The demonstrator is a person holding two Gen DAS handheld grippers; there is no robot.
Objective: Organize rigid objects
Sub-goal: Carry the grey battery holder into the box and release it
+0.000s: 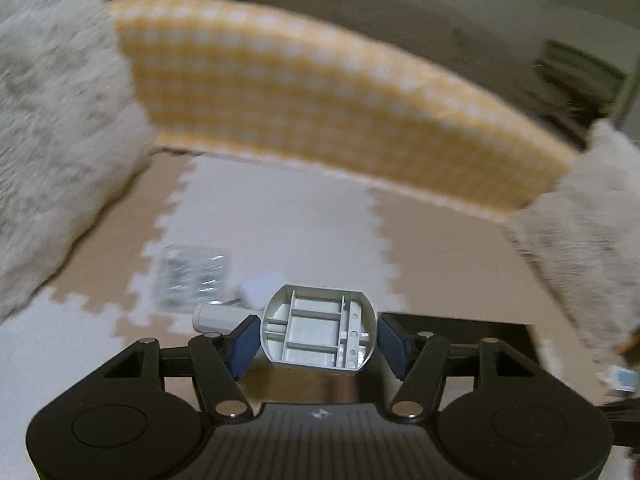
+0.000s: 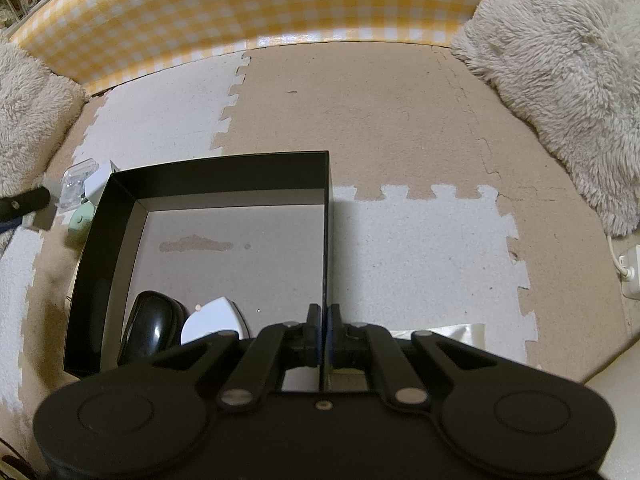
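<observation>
My left gripper [image 1: 318,340] is shut on a grey oval plastic shell [image 1: 318,334] with ribs inside, its blue pads [image 1: 244,344] pressing both sides. A stubby grey handle [image 1: 218,316] sticks out to its left, and the shell hangs above the floor mat. My right gripper [image 2: 324,320] is shut on the thin right wall of an open black box [image 2: 96,240]. Inside the box lie a glossy black object [image 2: 154,328] and a white rounded object [image 2: 212,320]. The box corner [image 1: 480,332] shows just right of the left gripper.
A clear plastic pack [image 1: 192,276] [image 2: 76,184], a white cube [image 1: 260,288] [image 2: 98,186] and a pale green item [image 2: 82,218] lie left of the box. A yellow checked panel [image 2: 240,8] and fluffy cushions [image 2: 560,80] ring the foam mats. A white power strip [image 2: 628,268] sits far right.
</observation>
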